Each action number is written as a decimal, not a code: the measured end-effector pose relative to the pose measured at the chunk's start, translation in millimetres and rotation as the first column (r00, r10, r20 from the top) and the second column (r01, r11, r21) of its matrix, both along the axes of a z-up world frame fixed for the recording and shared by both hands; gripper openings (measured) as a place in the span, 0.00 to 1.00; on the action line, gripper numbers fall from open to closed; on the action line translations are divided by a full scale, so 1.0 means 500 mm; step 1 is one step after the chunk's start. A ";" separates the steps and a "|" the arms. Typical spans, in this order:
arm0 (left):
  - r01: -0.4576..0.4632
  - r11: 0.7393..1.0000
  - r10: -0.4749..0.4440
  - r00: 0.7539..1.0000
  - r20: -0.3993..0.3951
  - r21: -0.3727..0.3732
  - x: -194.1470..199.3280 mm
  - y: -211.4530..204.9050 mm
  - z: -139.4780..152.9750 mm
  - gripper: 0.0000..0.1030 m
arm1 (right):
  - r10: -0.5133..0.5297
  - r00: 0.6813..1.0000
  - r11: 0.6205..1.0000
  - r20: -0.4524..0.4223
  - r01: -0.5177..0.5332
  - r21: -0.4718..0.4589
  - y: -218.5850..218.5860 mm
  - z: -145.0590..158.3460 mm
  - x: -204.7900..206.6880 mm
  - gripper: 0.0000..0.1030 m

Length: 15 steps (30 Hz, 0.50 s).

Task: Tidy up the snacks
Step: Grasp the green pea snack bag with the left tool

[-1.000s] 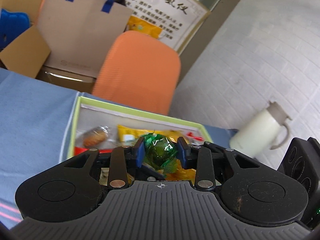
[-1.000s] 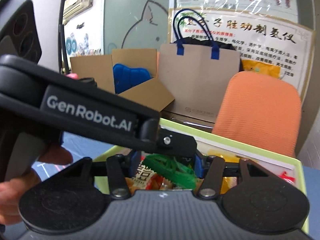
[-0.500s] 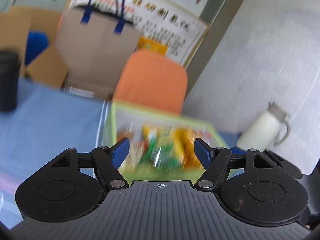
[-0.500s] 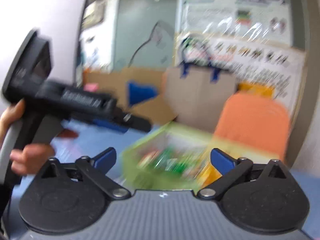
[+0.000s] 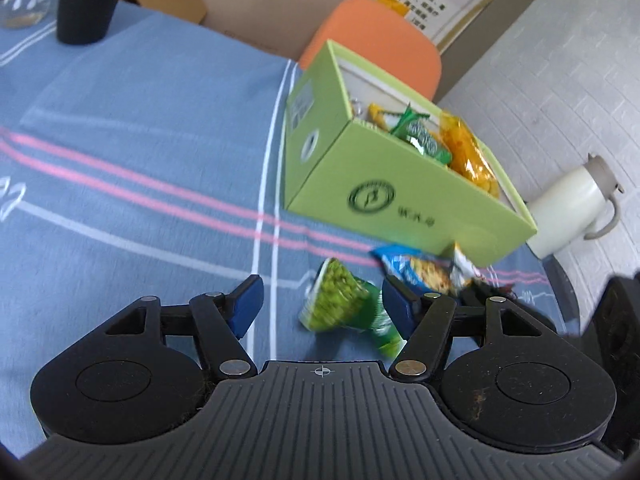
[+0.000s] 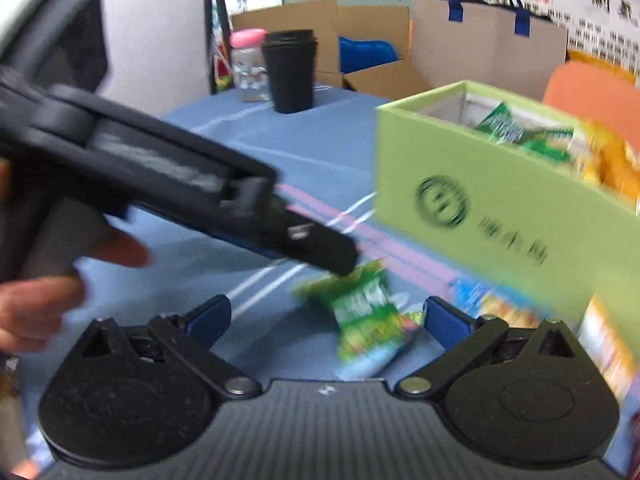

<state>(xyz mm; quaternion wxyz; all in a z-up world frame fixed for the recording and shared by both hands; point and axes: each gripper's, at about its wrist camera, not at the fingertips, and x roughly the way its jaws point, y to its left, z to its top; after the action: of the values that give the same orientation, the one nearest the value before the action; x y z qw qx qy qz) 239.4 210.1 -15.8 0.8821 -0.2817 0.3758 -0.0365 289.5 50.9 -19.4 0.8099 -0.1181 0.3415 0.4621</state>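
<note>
Both grippers off box, now low over cloth; green candy gone from jaws. L gripper [image 5: 322,302] half open, just narrowed, empty; green pack [image 5: 340,308] lies lower centre betw. fingers, untouched. R gripper [image 6: 326,316] fully wide, empty, same pack [image 6: 366,314] below. Box [image 5: 400,196] upper right, snacks inside. Pack light, crinkly, slippery film; pinch across puffed middle, gently.

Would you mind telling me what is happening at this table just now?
A person holding two grippers is sorting snacks into the green box. The left gripper and right gripper are both open, over a green snack packet lying on the blue tablecloth beside a blue packet.
</note>
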 end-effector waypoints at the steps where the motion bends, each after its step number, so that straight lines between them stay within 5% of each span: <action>1: 0.000 1.000 0.000 1.000 0.004 -0.009 -0.011 0.000 -0.006 0.48 | -0.009 1.000 1.000 0.006 0.009 0.005 -0.006 -0.002 -0.024 0.99; 5: 0.005 0.999 -0.004 1.000 0.030 -0.040 -0.044 -0.008 -0.013 0.48 | -0.072 0.995 0.997 0.065 0.073 -0.009 -0.012 -0.006 -0.068 0.99; 12: -0.005 0.997 0.007 0.999 0.038 -0.072 -0.030 -0.013 0.007 0.51 | -0.152 0.988 0.988 0.032 0.151 0.028 -0.006 -0.005 -0.042 0.98; 15: 0.016 0.999 -0.015 1.000 0.021 -0.038 -0.016 -0.027 0.007 0.50 | -0.155 0.986 0.988 0.054 0.155 0.003 0.004 -0.011 -0.037 0.89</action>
<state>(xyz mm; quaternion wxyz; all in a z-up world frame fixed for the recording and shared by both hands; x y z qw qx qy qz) 231.6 196.4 -12.1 0.8802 -0.2950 0.3679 -0.0535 270.9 52.9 -24.7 0.8523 -0.1040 0.3280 0.3940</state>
